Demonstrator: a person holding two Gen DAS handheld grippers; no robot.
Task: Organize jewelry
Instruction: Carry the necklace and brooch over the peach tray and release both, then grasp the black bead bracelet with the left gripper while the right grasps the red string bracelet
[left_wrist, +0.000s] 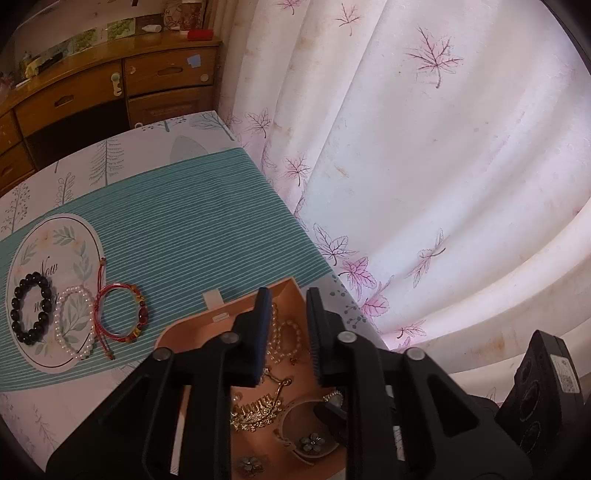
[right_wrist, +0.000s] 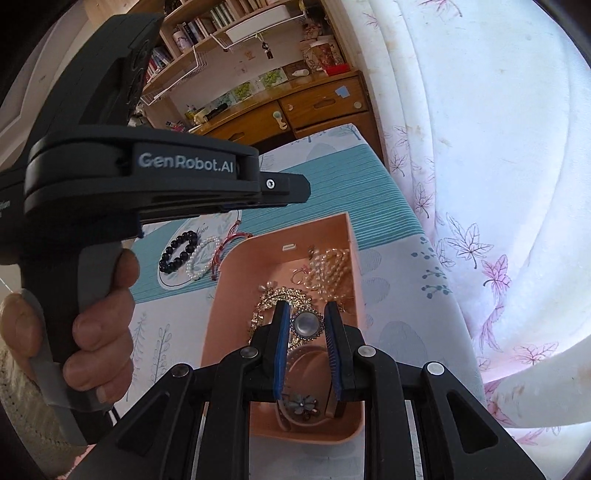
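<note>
Starting at the far left of the left wrist view, a black bead bracelet (left_wrist: 31, 308) is lying on an oval printed card (left_wrist: 51, 291). A white pearl bracelet (left_wrist: 74, 323) is touching it on the right, and a red cord bracelet (left_wrist: 122, 314) is lying just beside that, half on the card and half on a teal striped cloth (left_wrist: 177, 229). All three are sitting outside the box.

Moving right, a peach jewelry box (left_wrist: 221, 321) is standing open on the table by the cloth's edge. The left gripper (left_wrist: 286, 334) is hovering above the box with its jaws apart and nothing between them. Under it, pearl strands (left_wrist: 286, 334) and a gold leaf-shaped piece (left_wrist: 258, 410) are lying tangled inside the box.

In the right wrist view, the person's left hand (right_wrist: 99, 325) is gripping the left tool's handle at the left edge. To the right, the right gripper (right_wrist: 307, 325) is reaching down into the box (right_wrist: 236, 266). Its jaws are partly apart, framing a round brooch with a pale centre stone (right_wrist: 307, 325); whether the pads are pressing it cannot be told. A flower-shaped ornament (right_wrist: 303, 404) is lying below. A leaf-printed curtain (right_wrist: 480, 147) is filling the right side.
</note>
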